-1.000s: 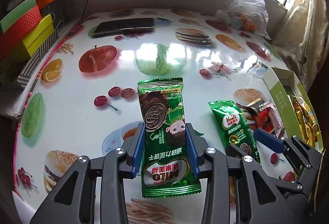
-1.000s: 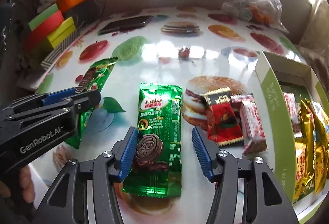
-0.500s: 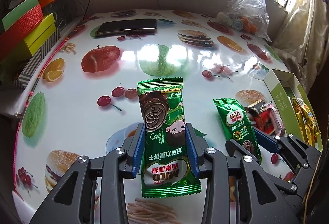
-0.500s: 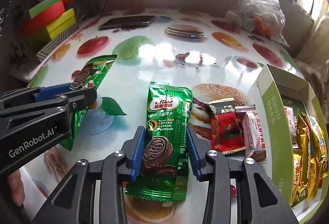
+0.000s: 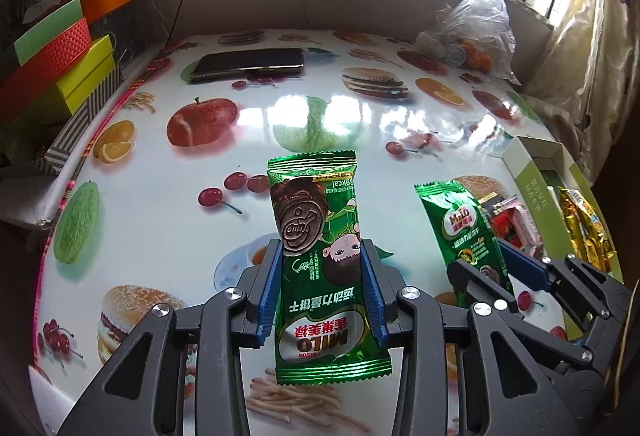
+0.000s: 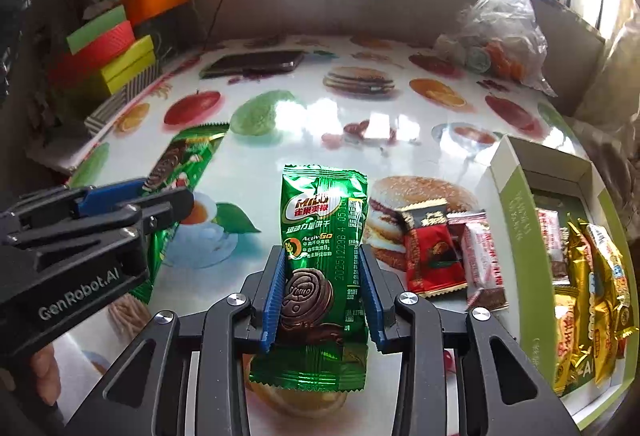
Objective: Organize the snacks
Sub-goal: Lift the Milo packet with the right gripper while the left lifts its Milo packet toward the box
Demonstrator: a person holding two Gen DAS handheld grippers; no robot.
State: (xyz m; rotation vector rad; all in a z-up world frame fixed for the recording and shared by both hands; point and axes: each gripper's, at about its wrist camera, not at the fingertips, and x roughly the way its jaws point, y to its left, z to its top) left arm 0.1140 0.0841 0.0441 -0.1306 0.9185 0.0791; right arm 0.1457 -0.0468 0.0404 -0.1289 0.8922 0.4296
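Observation:
My left gripper is shut on a green Milo biscuit packet and holds it above the table. My right gripper is shut on a second green Milo packet, lifted off the table; it also shows at the right of the left wrist view. The left gripper with its packet shows at the left of the right wrist view. A green-and-white open box at the right holds gold-wrapped snacks. A red snack and a pink-white snack lie beside the box.
A dark phone lies at the far side of the fruit-print table. A clear plastic bag of small items sits far right. Coloured boxes are stacked along the left edge. A wall runs behind the table.
My right gripper closed on the second Milo packet and lifted it off the table. My left gripper kept its packet and rose slightly.

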